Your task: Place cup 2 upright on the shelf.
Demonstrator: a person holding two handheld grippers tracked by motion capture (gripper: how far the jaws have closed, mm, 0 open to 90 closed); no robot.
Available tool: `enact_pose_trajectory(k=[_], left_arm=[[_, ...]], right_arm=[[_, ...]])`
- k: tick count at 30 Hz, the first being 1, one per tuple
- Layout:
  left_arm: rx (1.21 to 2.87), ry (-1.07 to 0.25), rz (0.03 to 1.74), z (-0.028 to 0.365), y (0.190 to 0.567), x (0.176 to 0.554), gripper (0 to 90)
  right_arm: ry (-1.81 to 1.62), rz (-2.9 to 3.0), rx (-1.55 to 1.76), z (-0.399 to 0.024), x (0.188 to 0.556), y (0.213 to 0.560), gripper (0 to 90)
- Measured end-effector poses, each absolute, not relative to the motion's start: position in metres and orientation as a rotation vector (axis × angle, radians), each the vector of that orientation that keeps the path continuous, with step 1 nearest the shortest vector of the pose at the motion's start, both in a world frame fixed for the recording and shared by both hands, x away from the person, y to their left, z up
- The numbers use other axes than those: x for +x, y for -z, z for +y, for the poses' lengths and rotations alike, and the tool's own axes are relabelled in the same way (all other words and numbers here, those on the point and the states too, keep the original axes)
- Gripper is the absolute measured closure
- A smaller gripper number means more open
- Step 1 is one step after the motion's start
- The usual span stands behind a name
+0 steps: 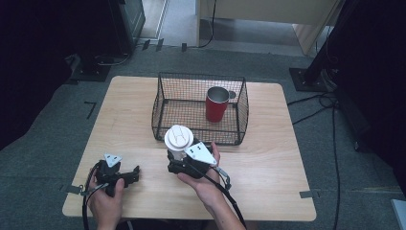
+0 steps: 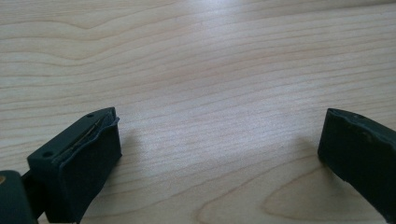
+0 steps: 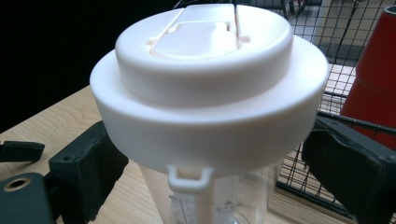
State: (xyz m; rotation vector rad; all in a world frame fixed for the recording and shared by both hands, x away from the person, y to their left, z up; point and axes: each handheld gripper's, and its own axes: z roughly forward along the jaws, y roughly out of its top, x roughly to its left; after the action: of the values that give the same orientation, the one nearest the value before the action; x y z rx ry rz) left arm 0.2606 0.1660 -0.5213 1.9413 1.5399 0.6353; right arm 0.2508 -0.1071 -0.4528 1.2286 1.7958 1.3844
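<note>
Between my right gripper's (image 3: 205,182) jaws stands a clear plastic cup (image 3: 219,200) with a white lid (image 3: 208,88); the black pads (image 3: 88,163) sit on either side of the cup's wall just below the lid's rim, and I cannot tell whether they actually press on it yet (the lid's overhang hides the contact). From the high view, this gripper (image 1: 179,160) and the hand (image 1: 203,179) carrying it sit at the table's (image 1: 268,163) middle front, with the lidded cup upright on the wood, just in front of the wire basket (image 1: 165,108). Inside that basket, a red cup (image 1: 216,104) stands upright toward the right side, well apart from the clear one.

My left gripper (image 2: 219,154) has its jaws spread wide over bare wood, nothing between them. From above it (image 1: 134,175) rests low on the table near the front left corner, held in my left hand (image 1: 106,201), well apart from the cup and the basket.
</note>
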Motion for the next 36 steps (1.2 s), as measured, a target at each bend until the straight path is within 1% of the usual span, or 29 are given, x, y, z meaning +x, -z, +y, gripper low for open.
enact_pose_trajectory(k=[19, 23, 24, 26, 36], left_arm=[[1.94, -0.635, 1.542, 0.166, 0.521, 0.261, 0.0], [1.939, -0.635, 1.542, 0.166, 0.521, 0.261, 0.0], [1.939, -0.635, 1.542, 0.166, 0.521, 0.261, 0.0], [1.939, -0.635, 1.542, 0.166, 0.521, 0.261, 0.0], [1.938, -0.635, 1.542, 0.166, 0.521, 0.261, 0.0]], right_arm=[[-1.34, 1.793, 1.269, -0.095, 0.263, 0.454, 7.3], [-1.337, 1.785, 1.287, -0.091, 0.266, 0.456, 9.4], [-1.338, 1.78, 1.295, -0.09, 0.267, 0.456, 11.6], [-1.337, 1.772, 1.297, -0.088, 0.267, 0.457, 13.1], [-1.313, 1.785, 1.287, -0.088, 0.269, 0.457, 14.7]])
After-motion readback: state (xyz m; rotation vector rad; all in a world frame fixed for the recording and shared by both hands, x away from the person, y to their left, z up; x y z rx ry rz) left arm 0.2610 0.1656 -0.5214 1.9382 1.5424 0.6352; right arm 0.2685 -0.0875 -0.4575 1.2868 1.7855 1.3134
